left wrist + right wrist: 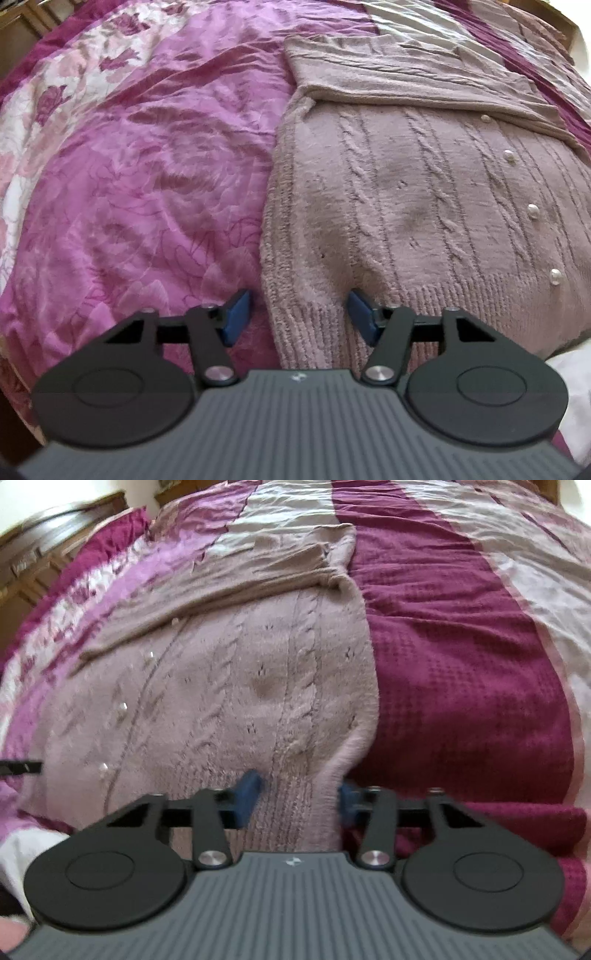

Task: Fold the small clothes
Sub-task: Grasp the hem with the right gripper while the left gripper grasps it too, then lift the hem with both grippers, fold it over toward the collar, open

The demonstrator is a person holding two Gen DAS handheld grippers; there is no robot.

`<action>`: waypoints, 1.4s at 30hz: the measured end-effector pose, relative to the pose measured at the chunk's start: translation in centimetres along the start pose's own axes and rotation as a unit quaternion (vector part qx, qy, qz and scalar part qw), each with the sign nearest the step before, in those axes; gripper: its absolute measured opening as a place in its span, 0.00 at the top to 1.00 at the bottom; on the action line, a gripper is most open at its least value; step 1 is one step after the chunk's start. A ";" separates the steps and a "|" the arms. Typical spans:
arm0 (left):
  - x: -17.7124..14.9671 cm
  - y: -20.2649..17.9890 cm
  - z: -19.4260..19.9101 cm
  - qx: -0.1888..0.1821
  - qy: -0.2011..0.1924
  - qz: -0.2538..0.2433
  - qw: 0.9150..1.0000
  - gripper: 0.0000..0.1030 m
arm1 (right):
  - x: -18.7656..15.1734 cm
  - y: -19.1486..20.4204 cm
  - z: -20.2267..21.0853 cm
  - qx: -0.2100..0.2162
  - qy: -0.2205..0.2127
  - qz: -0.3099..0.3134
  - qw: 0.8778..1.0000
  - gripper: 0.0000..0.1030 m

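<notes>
On a bed spread with a magenta and pink floral quilt (147, 177), a mauve cable-knit cardigan (424, 192) lies flat, pearl buttons (532, 211) up, with both sleeves (406, 81) already crossed over the chest at the far end. Its ribbed hem (461, 295) sits nearest the cameras and its neckline lies away from them, so the long axis runs from the grippers toward the far side of the bed.

At the hem's left corner, the left gripper (299, 317) stands wide open, its blue pads (236, 314) straddling the edge of the knit, one over the quilt and one over the garment. It has hold of nothing. At the opposite corner, seen from the right wrist, the right gripper (297, 799) is likewise spread, pads either side of the ribbed band where the side edge curls up slightly. Motion blur softens this view, and whether either pad actually touches the fabric cannot be told.

With sleeves tucked in and both tools poised at the bottom corners, the step in hand appears to be the lengthwise fold, hem to shoulders. That would call for both grippers to close on their corners together, pinching all layers of the thick knit, then lift and carry the hem evenly away over the folded sleeves without dragging the body askew.
</notes>
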State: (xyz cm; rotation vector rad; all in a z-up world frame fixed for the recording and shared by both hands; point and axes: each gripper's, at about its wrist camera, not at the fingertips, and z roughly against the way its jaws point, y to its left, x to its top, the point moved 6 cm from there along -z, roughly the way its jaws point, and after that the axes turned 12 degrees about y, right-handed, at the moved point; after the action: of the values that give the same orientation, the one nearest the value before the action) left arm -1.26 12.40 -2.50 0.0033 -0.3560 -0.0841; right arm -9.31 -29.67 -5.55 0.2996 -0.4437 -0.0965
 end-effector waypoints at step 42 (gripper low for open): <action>12.4 1.5 -2.0 -0.038 -0.129 0.154 0.979 0.87 | 12.7 -5.4 -3.3 0.062 -0.142 -0.189 0.970 0.87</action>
State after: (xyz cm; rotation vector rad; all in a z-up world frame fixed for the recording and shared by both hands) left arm 11.12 12.81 0.00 -0.1396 -0.6088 0.2118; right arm 3.45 -35.89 -4.87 0.4942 -0.6743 -0.4909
